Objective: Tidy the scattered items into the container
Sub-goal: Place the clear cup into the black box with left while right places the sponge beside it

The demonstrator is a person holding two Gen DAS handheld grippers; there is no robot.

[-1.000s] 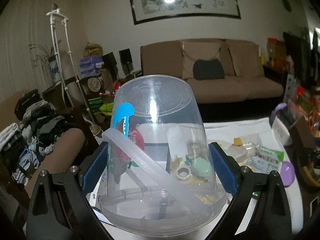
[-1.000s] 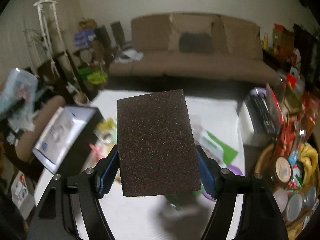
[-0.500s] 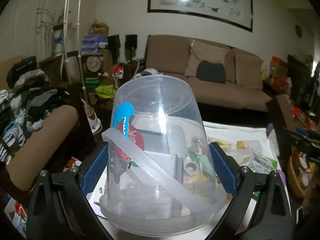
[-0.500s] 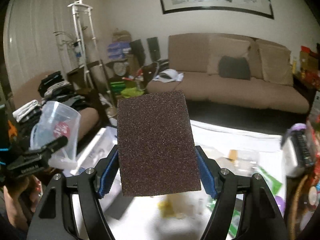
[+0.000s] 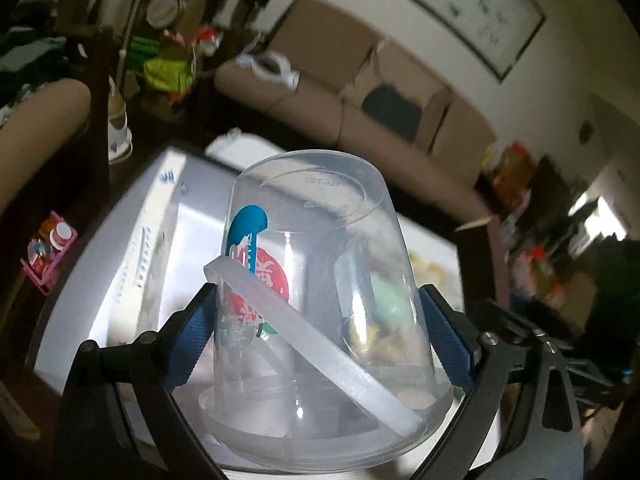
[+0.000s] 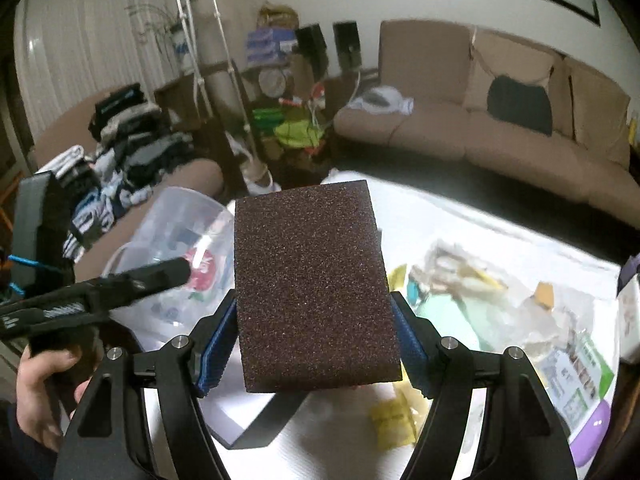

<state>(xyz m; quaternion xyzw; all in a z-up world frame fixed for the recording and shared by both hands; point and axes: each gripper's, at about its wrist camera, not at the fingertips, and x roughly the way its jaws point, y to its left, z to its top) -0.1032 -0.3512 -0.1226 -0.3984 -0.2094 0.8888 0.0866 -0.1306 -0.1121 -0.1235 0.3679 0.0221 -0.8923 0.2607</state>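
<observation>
Sponge (image 6: 314,284) clamped by right gripper (image 6: 314,330); left gripper (image 5: 320,332) grips bucket (image 5: 320,280).

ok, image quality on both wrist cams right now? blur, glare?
Left wrist: background room smeared by motion, clear container between the pads sharp, streak glare on its wall. Right wrist: dark sponge block crisp, sofa slightly soft; both show dim light and fisheye bending at the edges.
</observation>
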